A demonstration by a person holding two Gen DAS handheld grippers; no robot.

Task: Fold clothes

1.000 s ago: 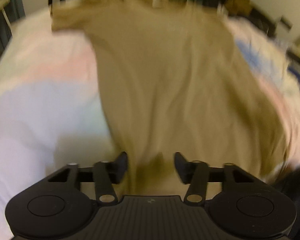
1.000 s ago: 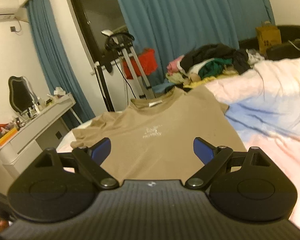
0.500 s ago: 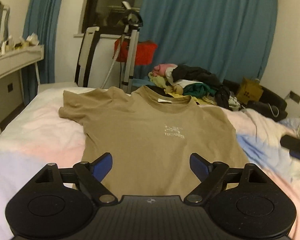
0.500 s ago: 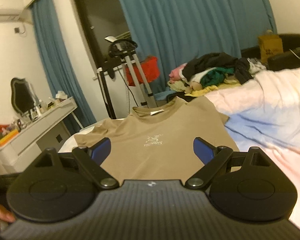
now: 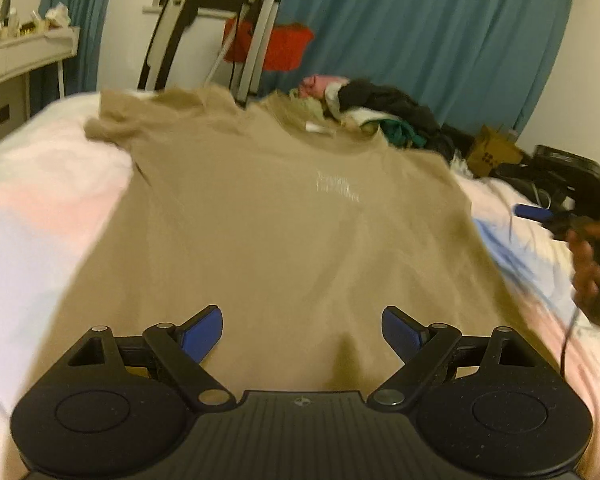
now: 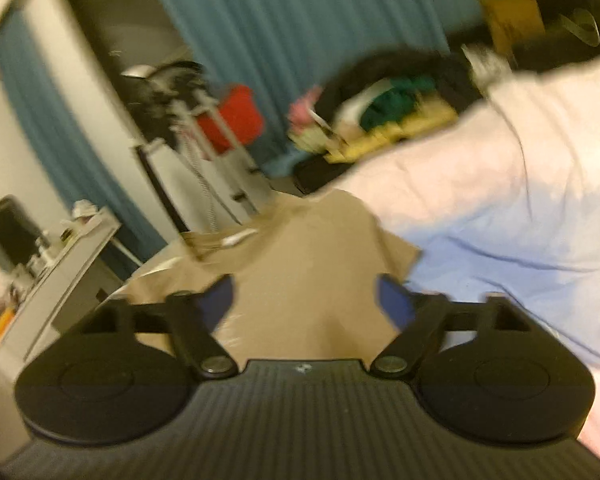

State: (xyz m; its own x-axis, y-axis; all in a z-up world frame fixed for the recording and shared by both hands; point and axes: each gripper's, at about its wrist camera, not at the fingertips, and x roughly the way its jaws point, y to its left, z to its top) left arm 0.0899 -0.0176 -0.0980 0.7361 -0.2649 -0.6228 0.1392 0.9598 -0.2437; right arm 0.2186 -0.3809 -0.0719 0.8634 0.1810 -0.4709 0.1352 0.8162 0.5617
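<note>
A tan T-shirt [image 5: 284, 216] with a small white chest print lies spread face up on the bed, collar at the far end. My left gripper [image 5: 302, 326] is open and empty, hovering over the shirt's near hem. My right gripper [image 6: 306, 298] is open and empty over the shirt's right side [image 6: 312, 256], near its right sleeve; that view is blurred. In the left wrist view the right gripper [image 5: 540, 213] and the hand holding it show at the right edge.
The bed has a pastel pink, white and blue cover [image 5: 32, 200]. A pile of loose clothes [image 5: 380, 108] lies past the shirt's collar. A treadmill with a red item [image 5: 268, 44] and blue curtains stand behind. A white dresser [image 6: 60, 264] is at left.
The left gripper moved forward and lower over the shirt. The right gripper swung forward and to the right, tilting, so its view is now blurred. Both stay open.
</note>
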